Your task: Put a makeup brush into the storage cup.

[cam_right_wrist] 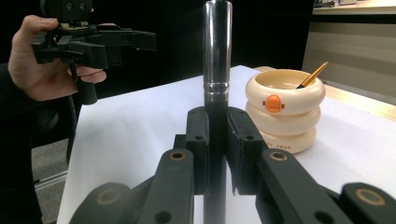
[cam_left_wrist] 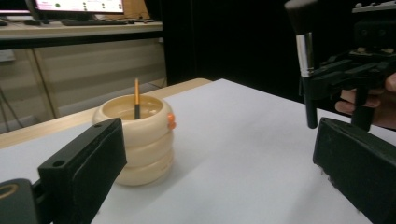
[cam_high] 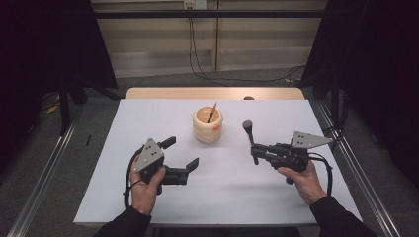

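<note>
Right gripper (cam_high: 255, 149) was clamped on a makeup brush (cam_high: 250, 136), held upright above the desk (cam_high: 296, 197). Left gripper (cam_high: 184, 154) jaws were apart, empty. Cream ringed cup (cam_high: 207, 126) sat mid-desk, pencil (cam_high: 212, 112) inside.

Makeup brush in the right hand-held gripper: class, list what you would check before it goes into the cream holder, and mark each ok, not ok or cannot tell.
1. Right hand-held gripper shut on the makeup brush: ok.
2. Brush upright, bristles up: ok.
3. Cream ringed holder standing upright on the white table: ok.
4. Holder's mouth has room: cannot tell; an orange-handled brush already leans inside.
5. Left hand-held gripper open, off to the holder's side: ok.
6. Brush over the holder: not ok; it is beside it.
</note>
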A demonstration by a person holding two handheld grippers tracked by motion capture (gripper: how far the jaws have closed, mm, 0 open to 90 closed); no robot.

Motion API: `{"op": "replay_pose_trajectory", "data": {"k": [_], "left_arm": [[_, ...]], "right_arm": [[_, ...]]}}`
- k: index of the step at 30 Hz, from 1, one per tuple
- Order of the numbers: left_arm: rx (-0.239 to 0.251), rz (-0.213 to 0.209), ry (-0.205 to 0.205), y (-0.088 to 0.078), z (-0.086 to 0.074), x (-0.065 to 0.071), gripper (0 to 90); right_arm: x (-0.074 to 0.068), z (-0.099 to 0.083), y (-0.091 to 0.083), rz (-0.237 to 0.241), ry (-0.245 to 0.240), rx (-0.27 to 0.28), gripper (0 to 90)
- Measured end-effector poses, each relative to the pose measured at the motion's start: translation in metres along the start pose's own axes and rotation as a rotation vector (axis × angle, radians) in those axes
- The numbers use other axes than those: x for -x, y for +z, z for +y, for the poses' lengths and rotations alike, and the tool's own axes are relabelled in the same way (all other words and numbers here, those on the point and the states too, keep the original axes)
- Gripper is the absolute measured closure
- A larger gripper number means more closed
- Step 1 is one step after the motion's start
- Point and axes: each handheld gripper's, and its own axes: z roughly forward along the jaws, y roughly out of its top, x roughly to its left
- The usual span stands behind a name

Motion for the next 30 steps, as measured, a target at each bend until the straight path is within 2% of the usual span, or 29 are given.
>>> {"op": "replay_pose_trajectory", "data": {"k": [2,4,7,9,10,11,12,14,16,17,18,19,21,22,26,30], "left_arm": [[0.002,-0.022,0.009,0.003,0.003,0.000,2.1],[0.011,-0.007,0.005,0.006,0.005,0.002,2.0],[0.021,-0.038,0.008,0.013,0.009,0.006,1.7],[0.004,-0.026,0.034,0.017,0.013,0.008,1.7],[0.012,-0.030,0.034,0.019,0.014,0.009,1.9],[0.013,-0.030,0.024,0.021,0.015,0.011,2.0],[0.011,-0.063,0.014,0.024,0.015,0.011,2.2],[0.012,-0.060,0.022,0.027,0.016,0.014,2.2],[0.011,-0.067,0.032,0.029,0.019,0.016,2.2],[0.023,-0.066,0.016,0.032,0.021,0.017,2.2],[0.020,-0.066,0.023,0.033,0.023,0.018,2.4],[0.021,-0.088,0.015,0.035,0.025,0.018,2.5],[0.023,-0.073,0.019,0.038,0.030,0.019,2.5],[0.027,-0.090,0.016,0.040,0.032,0.020,2.8],[0.044,-0.075,0.044,0.049,0.037,0.026,5.1],[0.043,-0.112,0.046,0.056,0.039,0.032,5.5]], "right_arm": [[-0.001,0.001,0.002,-0.001,-0.002,-0.003,79.9],[-0.002,0.003,0.004,0.005,-0.008,0.001,79.9],[-0.002,0.006,0.008,0.012,-0.002,0.009,79.9],[-0.002,0.006,0.010,0.014,-0.006,0.011,79.9],[-0.003,0.006,0.012,0.015,-0.001,0.006,79.9],[-0.003,0.006,0.013,0.027,-0.016,-0.001,79.9],[-0.004,0.005,0.015,0.033,-0.027,-0.015,79.9],[-0.006,0.003,0.018,0.039,-0.023,-0.019,79.9],[-0.006,0.003,0.019,0.045,-0.021,-0.017,79.9],[-0.006,0.003,0.020,0.046,-0.019,-0.014,79.9],[-0.007,0.003,0.021,0.047,-0.013,-0.007,79.9],[-0.007,0.004,0.022,0.052,-0.005,-0.002,79.9],[-0.008,0.004,0.024,0.060,-0.006,0.003,79.9],[-0.009,0.005,0.025,0.063,-0.007,0.004,80.0],[-0.011,0.005,0.029,0.072,-0.008,0.003,79.9],[-0.011,0.003,0.030,0.073,-0.006,0.001,79.9]]}}
